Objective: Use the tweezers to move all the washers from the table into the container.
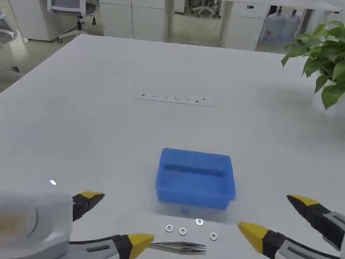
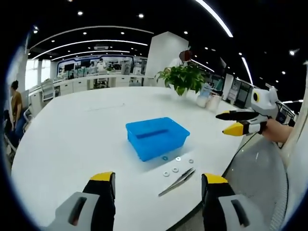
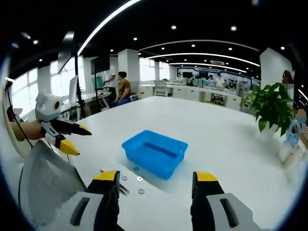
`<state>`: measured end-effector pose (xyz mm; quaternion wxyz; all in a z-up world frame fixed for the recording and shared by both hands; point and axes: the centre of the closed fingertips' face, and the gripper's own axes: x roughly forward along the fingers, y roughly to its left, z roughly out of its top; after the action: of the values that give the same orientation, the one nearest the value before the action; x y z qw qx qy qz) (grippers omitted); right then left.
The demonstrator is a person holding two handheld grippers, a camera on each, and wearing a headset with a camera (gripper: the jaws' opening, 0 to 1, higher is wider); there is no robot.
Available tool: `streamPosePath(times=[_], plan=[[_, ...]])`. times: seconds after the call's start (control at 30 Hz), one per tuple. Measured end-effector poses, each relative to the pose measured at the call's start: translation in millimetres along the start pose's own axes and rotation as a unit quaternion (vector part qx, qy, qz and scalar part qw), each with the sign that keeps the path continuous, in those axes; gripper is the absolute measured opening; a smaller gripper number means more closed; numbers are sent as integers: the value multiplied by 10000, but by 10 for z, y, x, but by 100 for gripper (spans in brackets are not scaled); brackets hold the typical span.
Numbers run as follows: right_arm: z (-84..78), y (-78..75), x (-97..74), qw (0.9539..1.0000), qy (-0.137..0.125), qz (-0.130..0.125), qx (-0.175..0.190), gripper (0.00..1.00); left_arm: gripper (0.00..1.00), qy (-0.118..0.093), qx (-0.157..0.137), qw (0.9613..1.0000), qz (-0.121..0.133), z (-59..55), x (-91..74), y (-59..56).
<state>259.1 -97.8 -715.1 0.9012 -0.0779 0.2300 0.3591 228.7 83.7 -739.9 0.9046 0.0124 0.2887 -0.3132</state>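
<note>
Nearest, the left tool (image 1: pixel 123 218) and the right tool (image 1: pixel 267 213) are held with jaws spread wide; nothing is gripped by either. The tweezers (image 1: pixel 178 247) are seen lying on the bench (image 1: pixel 81 124) just beside the left tool, not yet picked up. Just beyond, several washers (image 1: pixel 183 231) are scattered loose before the blue container (image 1: pixel 195 178), whose inside looks bare. The task is judged barely begun: the tweezers are yet to be taken and every washer moved. Farther off, a power strip (image 1: pixel 171 99) is set into the white bench, a potted plant (image 1: pixel 322 59) is seen at its right edge, and office chairs (image 1: pixel 73 11) beyond.
</note>
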Motion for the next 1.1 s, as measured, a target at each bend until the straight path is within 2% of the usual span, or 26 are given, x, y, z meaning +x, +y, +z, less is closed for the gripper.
streamPosePath(times=[0.03,0.1,0.13,0.2,0.23,0.27,0.3,0.4,0.43,0.5,0.53,0.57,0.63,0.7,0.73,0.77,0.8,0.87,0.9,0.93,0.97,1.0,1.03,1.07,1.1], plan=[[-38,35,27,9998,115,123,-60,51,71,50,18,10000,-61,-19,29,-17],[-98,136,100,9984,289,430,-222,42,66,356,64,9987,-350,-124,111,-76],[-109,178,133,9976,301,561,-266,37,61,455,149,9981,-398,-158,142,-73],[-157,275,206,9951,432,857,-247,33,50,730,402,9949,-573,-242,193,-92],[-201,339,246,9921,582,1051,-353,32,43,895,601,9920,-664,-292,218,-92],[-233,372,275,9898,693,1144,-496,32,40,960,665,9905,-730,-313,226,-102],[-267,399,305,9869,801,1227,-677,32,37,1126,752,9872,-848,-368,250,-115],[-390,498,405,9742,1154,1490,-1243,29,24,1269,856,9816,-1139,-420,304,-165],[-389,578,446,9722,1142,1654,-1199,28,19,1312,887,9800,-1201,-435,331,-164],[-383,734,513,9715,1065,2006,-685,29,14,1414,922,9777,-1247,-473,386,-145],[-388,775,549,9707,1043,2097,-529,31,14,1479,938,9766,-1249,-497,409,-129],[-386,803,594,9710,982,2133,-456,31,14,1565,1007,9751,-1209,-521,434,-102],[-412,834,632,9697,1027,2175,-436,29,14,1632,1165,9722,-1209,-536,466,-85],[-422,872,649,9688,1050,2187,-514,28,13,1753,1366,9670,-1249,-567,504,-82],[-429,885,652,9680,1064,2204,-550,27,12,1861,1587,9613,-1272,-600,523,-74],[-431,886,648,9676,1068,2220,-553,27,13,1931,1694,9579,-1282,-622,536,-80],[-429,888,650,9676,1050,2231,-538,28,13,2025,1889,9519,-1314,-653,551,-87],[-422,874,649,9685,1018,2225,-465,29,15,2154,2155,9434,-1313,-700,579,-89],[-420,853,644,9695,1005,2194,-416,30,13,2204,2340,9376,-1325,-718,595,-94],[-420,837,645,9702,997,2171,-399,30,12,2236,2438,9349,-1287,-726,607,-89],[-427,809,636,9713,1001,2121,-386,30,7,2216,2714,9283,-1245,-696,624,-73],[-430,794,634,9722,999,2084,-381,30,4,2217,2849,9241,-1250,-686,640,-75],[-442,779,622,9726,1007,2060,-391,30,1,2281,3067,9163,-1194,-694,627,-54],[-455,771,621,9728,1022,2039,-419,30,0,2231,3215,9128,-1170,-663,632,-56],[-478,757,614,9727,1053,2007,-502,30,0,2266,3294,9082,-1235,-672,623,-79]])
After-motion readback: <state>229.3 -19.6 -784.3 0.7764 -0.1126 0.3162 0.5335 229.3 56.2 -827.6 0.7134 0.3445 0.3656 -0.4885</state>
